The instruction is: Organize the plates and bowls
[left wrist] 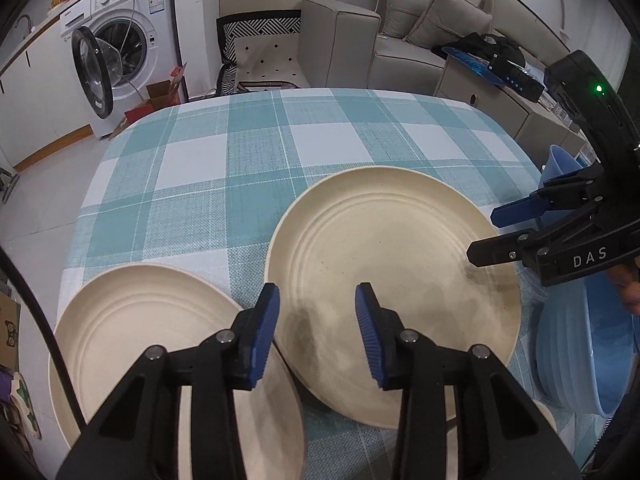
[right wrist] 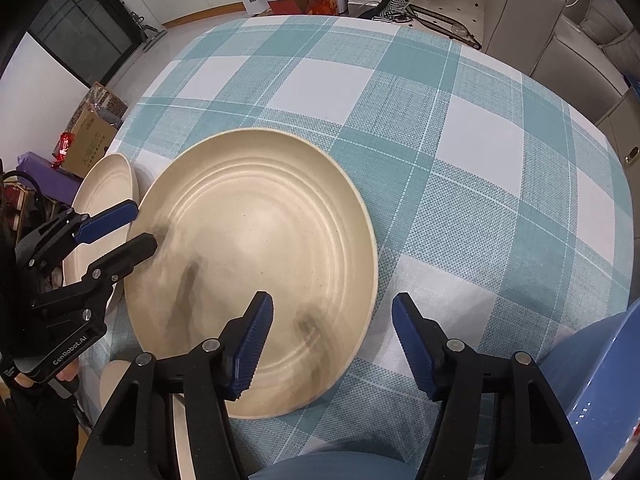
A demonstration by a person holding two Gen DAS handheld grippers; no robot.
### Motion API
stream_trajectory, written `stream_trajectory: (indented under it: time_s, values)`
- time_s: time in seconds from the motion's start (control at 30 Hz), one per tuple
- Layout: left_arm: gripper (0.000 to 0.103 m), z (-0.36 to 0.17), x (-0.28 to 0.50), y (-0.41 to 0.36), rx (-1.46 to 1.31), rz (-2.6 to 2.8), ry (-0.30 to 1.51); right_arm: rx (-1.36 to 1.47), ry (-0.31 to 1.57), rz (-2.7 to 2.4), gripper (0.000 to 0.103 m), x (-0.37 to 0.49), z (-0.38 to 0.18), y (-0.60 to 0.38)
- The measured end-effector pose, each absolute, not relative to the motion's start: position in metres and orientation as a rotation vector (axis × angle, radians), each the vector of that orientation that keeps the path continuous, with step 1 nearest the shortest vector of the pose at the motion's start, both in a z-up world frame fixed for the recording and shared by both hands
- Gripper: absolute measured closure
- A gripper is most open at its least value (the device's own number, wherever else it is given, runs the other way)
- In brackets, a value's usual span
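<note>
A large cream plate (left wrist: 392,240) (right wrist: 256,220) lies on the checked tablecloth (left wrist: 256,152). My left gripper (left wrist: 316,332) (right wrist: 144,226) straddles its left rim, one blue pad (left wrist: 264,332) outside and the other over the plate's inside, with a gap on both sides. My right gripper (right wrist: 332,340) (left wrist: 482,234) straddles the opposite rim the same way, and its pads stand clear of the plate. A second cream plate (left wrist: 132,320) (right wrist: 108,184) lies beside the first, under my left gripper's arm.
A stack of blue bowls (left wrist: 580,340) (right wrist: 600,380) stands at the table's right edge, with another blue bowl (left wrist: 560,164) behind it. A cream dish edge (right wrist: 116,380) shows near the front. A washing machine (left wrist: 120,40), a chair (left wrist: 264,56) and a sofa (left wrist: 400,32) stand beyond the table.
</note>
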State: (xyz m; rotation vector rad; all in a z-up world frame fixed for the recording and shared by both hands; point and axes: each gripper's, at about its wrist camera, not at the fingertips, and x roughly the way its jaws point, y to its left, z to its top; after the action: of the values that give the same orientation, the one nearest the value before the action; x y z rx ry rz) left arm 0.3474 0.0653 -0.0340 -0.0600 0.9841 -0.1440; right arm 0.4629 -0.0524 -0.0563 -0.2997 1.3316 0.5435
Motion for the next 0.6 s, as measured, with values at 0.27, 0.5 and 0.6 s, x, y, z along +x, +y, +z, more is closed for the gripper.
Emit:
stream_trajectory:
  time_s: [0.27, 0.5, 0.6]
  values:
    - [0.065, -0.034, 0.352, 0.066, -0.03, -0.11, 0.981, -0.303, 1.338, 0.542, 0.039, 0.464, -0.061, -0.049]
    - [0.065, -0.038, 0.357, 0.064, 0.004, -0.095, 0.994, -0.31, 1.354, 0.537, 0.039, 0.465, -0.067, -0.048]
    - [0.065, -0.038, 0.357, 0.064, 0.007, -0.095, 0.997, -0.314, 1.364, 0.533, 0.042, 0.466, -0.071, -0.046]
